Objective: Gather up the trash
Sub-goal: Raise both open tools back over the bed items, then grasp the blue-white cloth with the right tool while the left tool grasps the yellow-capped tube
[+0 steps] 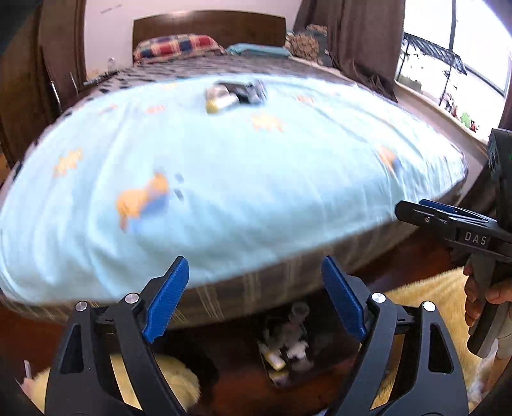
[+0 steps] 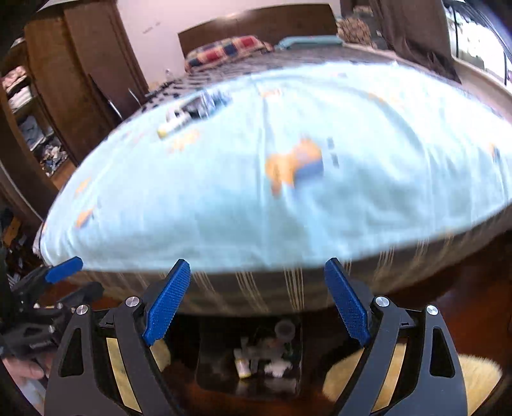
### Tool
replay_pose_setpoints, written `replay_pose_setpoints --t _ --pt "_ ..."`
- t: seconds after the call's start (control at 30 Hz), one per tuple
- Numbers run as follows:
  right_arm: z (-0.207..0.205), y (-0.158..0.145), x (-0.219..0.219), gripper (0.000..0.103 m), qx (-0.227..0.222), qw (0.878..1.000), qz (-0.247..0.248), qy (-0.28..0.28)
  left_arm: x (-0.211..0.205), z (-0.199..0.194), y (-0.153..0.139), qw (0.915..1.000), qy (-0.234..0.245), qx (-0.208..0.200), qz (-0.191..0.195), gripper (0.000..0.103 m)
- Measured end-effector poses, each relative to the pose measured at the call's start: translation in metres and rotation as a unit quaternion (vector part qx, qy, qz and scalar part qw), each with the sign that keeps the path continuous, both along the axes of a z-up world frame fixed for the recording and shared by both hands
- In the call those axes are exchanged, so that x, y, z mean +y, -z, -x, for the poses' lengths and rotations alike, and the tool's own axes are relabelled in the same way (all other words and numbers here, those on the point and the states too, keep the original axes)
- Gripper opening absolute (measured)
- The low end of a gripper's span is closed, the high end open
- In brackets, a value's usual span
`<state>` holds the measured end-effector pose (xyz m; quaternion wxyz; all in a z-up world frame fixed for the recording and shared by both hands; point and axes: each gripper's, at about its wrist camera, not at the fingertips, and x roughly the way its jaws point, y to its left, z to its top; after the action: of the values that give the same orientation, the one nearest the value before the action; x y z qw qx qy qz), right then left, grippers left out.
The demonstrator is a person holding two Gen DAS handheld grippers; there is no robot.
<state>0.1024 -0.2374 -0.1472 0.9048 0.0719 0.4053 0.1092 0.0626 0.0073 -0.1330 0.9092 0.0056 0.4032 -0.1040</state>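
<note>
A small heap of trash [image 1: 235, 94] lies far up the light blue bedsheet [image 1: 224, 179]: a yellow-capped tube and dark wrappers, blurred; it also shows in the right wrist view [image 2: 192, 112]. A dark bin [image 1: 284, 352] on the floor below the bed's foot holds several pieces of trash, also seen in the right wrist view [image 2: 256, 355]. My left gripper [image 1: 256, 299] is open and empty above the bin. My right gripper [image 2: 257, 300] is open and empty too, and shows at the right of the left wrist view [image 1: 416, 211].
Pillows [image 1: 179, 46] and a wooden headboard [image 1: 208, 27] are at the bed's far end. A wooden wardrobe [image 2: 64, 80] stands on the left, a window [image 1: 464, 48] on the right. A yellow furry rug [image 1: 425, 294] lies on the dark wood floor.
</note>
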Motion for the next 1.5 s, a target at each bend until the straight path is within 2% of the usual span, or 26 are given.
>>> replay_pose_setpoints --t 0.17,0.33,0.63,0.8,0.83,0.87,0.93,1.03,1.2,1.3,1.33,1.47,1.5 --pt "-0.033 -0.019 0.014 0.087 -0.019 1.000 0.014 -0.014 0.010 -0.026 -0.021 0.9996 -0.004 -0.025 -0.013 0.081" --pt "-0.083 -0.033 0.031 0.087 -0.022 1.000 0.004 -0.017 0.020 -0.057 -0.035 0.9992 0.001 -0.039 -0.013 0.087" --pt "-0.159 -0.042 0.070 0.086 -0.030 0.999 0.018 -0.032 0.031 -0.132 -0.025 0.9998 -0.005 -0.016 -0.013 0.087" --pt "-0.201 -0.038 0.083 0.076 -0.022 0.999 0.012 -0.040 0.031 -0.169 -0.013 0.9999 -0.005 -0.004 -0.015 0.087" --pt "-0.209 -0.036 0.085 0.071 -0.017 0.999 0.006 -0.043 0.032 -0.174 -0.011 0.9999 -0.005 -0.003 -0.015 0.086" --pt "-0.217 -0.034 0.087 0.067 -0.012 0.999 -0.001 -0.044 0.032 -0.181 -0.010 0.9999 -0.005 -0.002 -0.014 0.083" --pt "-0.227 -0.031 0.090 0.065 -0.007 0.999 -0.009 -0.046 0.031 -0.192 -0.008 1.0000 -0.003 0.001 -0.009 0.079" --pt "-0.242 -0.026 0.097 0.056 0.000 0.999 -0.012 -0.051 0.030 -0.207 -0.006 1.0000 0.003 0.005 0.003 0.077" --pt "-0.257 -0.016 0.107 0.044 0.013 0.998 -0.012 -0.060 0.026 -0.229 -0.002 0.9997 0.011 0.014 0.013 0.062" --pt "-0.260 -0.012 0.111 0.034 0.019 0.997 -0.015 -0.067 0.022 -0.238 -0.001 0.9995 0.020 0.021 0.015 0.053" --pt "-0.260 -0.012 0.111 0.027 0.018 0.997 -0.015 -0.068 0.021 -0.240 0.000 0.9994 0.021 0.022 0.015 0.047" --pt "-0.256 -0.015 0.109 0.026 0.012 0.998 -0.006 -0.064 0.017 -0.244 0.001 0.9991 0.031 0.026 0.016 0.027" --pt "-0.255 -0.016 0.108 0.026 0.011 0.998 -0.006 -0.063 0.016 -0.245 0.002 0.9989 0.034 0.027 0.015 0.026"
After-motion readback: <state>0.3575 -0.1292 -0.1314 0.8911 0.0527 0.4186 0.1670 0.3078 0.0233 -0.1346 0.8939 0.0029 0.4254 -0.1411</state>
